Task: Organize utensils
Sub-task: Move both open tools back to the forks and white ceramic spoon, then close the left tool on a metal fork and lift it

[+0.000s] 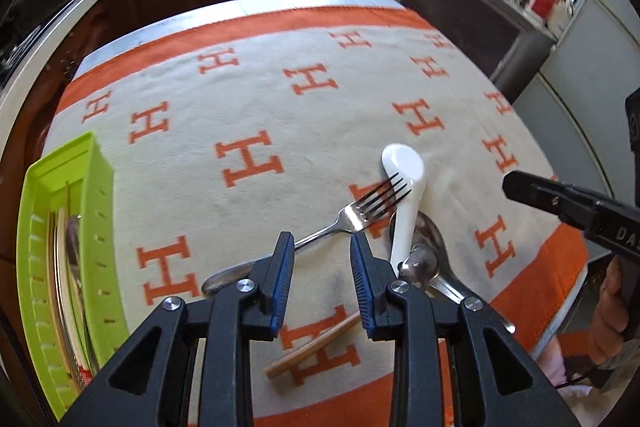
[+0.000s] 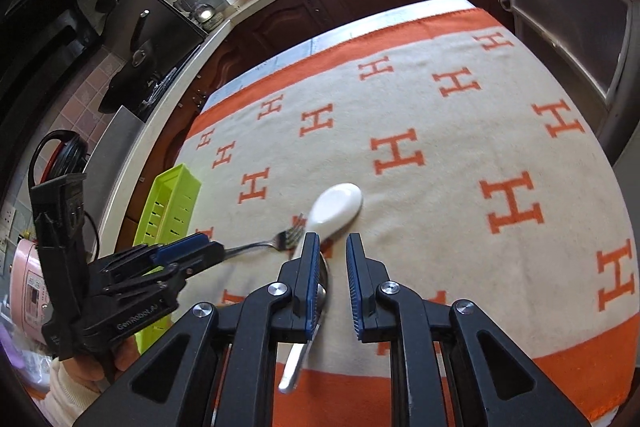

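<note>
Left gripper (image 1: 322,247) released above fork (image 1: 320,233) at frame centre; right gripper (image 2: 333,247) released near white spoon (image 2: 334,209); green tray (image 1: 60,227) lower left.

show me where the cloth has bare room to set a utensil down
Bare cloth beyond the fork and white spoon, toward the far orange border. Crowded near the metal spoons and chopsticks; the green tray borders the left.
</note>
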A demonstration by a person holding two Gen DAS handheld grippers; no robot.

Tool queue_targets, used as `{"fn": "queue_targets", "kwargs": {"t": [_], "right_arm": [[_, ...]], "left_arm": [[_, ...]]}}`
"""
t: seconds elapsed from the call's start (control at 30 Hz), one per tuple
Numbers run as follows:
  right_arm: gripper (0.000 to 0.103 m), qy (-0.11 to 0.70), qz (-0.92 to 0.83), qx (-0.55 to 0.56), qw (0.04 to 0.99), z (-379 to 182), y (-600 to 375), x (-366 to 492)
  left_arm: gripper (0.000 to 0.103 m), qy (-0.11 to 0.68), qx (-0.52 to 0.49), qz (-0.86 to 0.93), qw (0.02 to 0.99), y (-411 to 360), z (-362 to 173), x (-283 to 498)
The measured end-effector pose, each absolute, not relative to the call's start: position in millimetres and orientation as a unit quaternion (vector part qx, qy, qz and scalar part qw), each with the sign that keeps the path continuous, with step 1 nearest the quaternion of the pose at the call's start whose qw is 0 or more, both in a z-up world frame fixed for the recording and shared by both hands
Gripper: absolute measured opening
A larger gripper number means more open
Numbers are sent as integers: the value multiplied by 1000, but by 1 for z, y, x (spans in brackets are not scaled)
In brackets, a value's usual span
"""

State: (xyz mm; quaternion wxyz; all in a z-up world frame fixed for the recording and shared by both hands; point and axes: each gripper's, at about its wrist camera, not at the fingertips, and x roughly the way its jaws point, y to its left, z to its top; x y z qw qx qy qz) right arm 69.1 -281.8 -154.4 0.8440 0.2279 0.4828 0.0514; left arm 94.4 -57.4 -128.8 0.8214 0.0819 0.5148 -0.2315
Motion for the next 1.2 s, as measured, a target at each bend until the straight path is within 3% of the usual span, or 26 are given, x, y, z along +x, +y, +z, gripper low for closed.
{"fn": "queue_targets", "kwargs": {"t": [0.27, 0.57, 0.63, 0.7, 0.8, 0.97, 1.2], "right_arm": [[14, 490, 48, 252, 833, -175, -296, 71], [14, 500, 54, 262, 824, -190, -295, 78], [14, 501, 53, 265, 822, -192, -295, 78], [14, 502, 51, 268, 821, -195, -296, 78], [14, 503, 49, 273, 819, -197, -298, 78], [14, 501, 49, 275, 819, -199, -299, 77], [14, 505, 56, 277, 815, -200, -295, 77]], "left_arm": [[33, 535, 152, -216, 803, -72, -156, 105], [33, 538, 171, -217, 796, -84, -161, 122], [30, 539, 170, -216, 796, -88, -160, 127], [14, 542, 161, -221, 795, -92, -160, 129], [5, 550, 136, -214, 795, -94, -159, 133], [2, 577, 33, -204, 790, -73, -157, 141], [2, 573, -36, -188, 797, -45, -144, 134]]}}
